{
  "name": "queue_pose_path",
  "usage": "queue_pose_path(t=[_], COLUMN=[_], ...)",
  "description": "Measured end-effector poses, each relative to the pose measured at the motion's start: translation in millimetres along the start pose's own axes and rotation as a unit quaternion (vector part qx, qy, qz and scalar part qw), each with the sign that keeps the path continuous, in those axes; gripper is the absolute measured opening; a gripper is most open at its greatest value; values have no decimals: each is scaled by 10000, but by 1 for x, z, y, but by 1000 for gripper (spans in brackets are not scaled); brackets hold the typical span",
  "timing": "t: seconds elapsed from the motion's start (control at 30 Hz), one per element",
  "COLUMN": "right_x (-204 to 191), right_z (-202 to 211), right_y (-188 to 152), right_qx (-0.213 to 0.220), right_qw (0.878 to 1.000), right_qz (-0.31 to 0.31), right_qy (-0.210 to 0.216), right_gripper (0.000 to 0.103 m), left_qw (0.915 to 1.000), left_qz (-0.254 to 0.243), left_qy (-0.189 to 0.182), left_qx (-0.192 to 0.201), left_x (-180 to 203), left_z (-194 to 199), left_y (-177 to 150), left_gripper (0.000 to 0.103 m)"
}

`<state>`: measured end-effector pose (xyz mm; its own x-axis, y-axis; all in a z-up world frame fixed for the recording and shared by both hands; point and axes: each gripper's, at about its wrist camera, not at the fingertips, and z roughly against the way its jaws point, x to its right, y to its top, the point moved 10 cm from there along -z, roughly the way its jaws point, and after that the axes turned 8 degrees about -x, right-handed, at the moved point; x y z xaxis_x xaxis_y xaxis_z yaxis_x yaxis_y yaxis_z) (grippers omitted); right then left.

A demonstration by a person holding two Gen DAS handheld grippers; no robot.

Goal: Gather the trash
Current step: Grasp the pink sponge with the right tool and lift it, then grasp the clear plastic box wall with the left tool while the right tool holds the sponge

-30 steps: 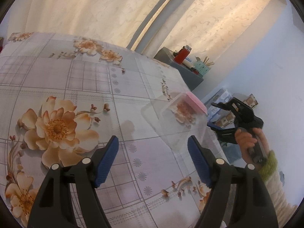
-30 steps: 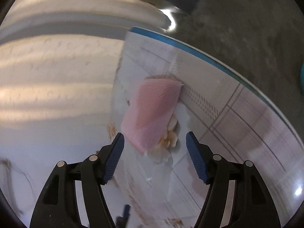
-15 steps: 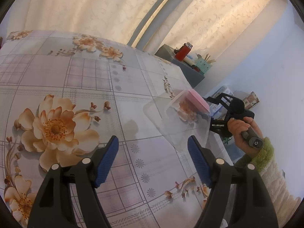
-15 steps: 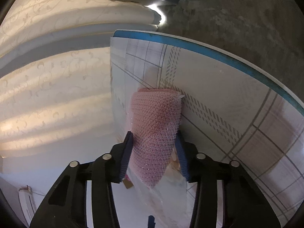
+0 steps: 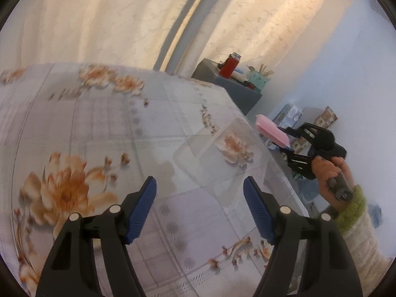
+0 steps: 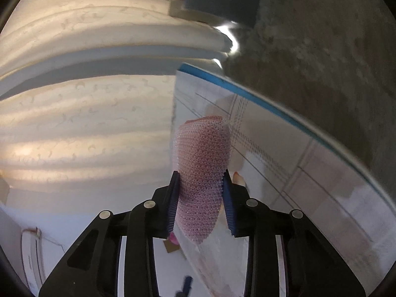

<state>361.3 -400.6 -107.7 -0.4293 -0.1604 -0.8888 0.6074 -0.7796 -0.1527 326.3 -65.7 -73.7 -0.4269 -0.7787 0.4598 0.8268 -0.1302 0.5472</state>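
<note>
A pink piece of bubble wrap [image 6: 203, 163] sits between the blue pads of my right gripper [image 6: 201, 193]. Its jaws are closing and both pads press on the wrap. In the left wrist view the same pink wrap [image 5: 271, 133] hangs in my right gripper [image 5: 287, 139] just past the table's right edge. A crumpled clear plastic container [image 5: 217, 153] lies on the floral tablecloth [image 5: 99, 128] near that edge. My left gripper [image 5: 199, 198] hovers open just short of the container, with nothing between its fingers.
A person's hand with a green-cuffed sleeve [image 5: 346, 210] holds the right gripper. A grey cabinet [image 5: 237, 91] by the curtain carries a red bottle [image 5: 230, 68] and a green holder [image 5: 257, 79]. Boxes [image 5: 292, 116] stand on the floor along the white wall.
My right gripper has closed on the pink bubble wrap and drawn it off the clear container, out past the table edge. The left gripper has shifted slightly and stays open.
</note>
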Motion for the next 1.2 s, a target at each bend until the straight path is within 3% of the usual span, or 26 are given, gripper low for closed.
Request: queue_pose_path(t=[0.2, 0.37, 0.47, 0.53, 0.6, 0.63, 0.77, 0.93, 1.03, 1.2], right_x=[13, 27, 36, 39, 41, 41, 40, 33, 33, 35], right_z=[33, 50, 53, 52, 51, 51, 51, 39, 25, 7], right_y=[-26, -59, -79, -90, -100, -104, -118, -146, -163, -190], right_qx=[-87, -301, -478, -544, -609, -635, -638, -826, -980, -1141], right_qw=[9995, 9981, 9970, 9964, 9959, 9956, 9938, 9855, 9768, 9647], right_qz=[298, 525, 603, 641, 667, 693, 901, 1429, 1773, 2141], right_qy=[-17, -81, -95, -85, -49, -36, -95, -400, -693, -1027], right_gripper=[30, 30, 30, 30, 30, 30, 30, 30, 30, 30], left_qw=[9966, 9872, 9791, 9755, 9746, 9752, 9813, 9899, 9913, 9897], left_qz=[-721, -1223, -1430, -1506, -1524, -1496, -1134, -281, 372, 956], left_qy=[213, 613, 985, 1147, 1209, 1202, 1139, 960, 877, 591], left_qx=[-330, -824, -1055, -1124, -1107, -1104, -1059, -1008, -906, -886], left_x=[19, 24, 22, 21, 20, 20, 11, -14, -35, -42], left_z=[-37, -78, -97, -102, -102, -101, -79, -28, 8, 50], left_y=[30, 39, 39, 38, 36, 35, 23, -17, -49, -90], left_gripper=[70, 60, 41, 17, 11, 6, 5, 5, 5, 8])
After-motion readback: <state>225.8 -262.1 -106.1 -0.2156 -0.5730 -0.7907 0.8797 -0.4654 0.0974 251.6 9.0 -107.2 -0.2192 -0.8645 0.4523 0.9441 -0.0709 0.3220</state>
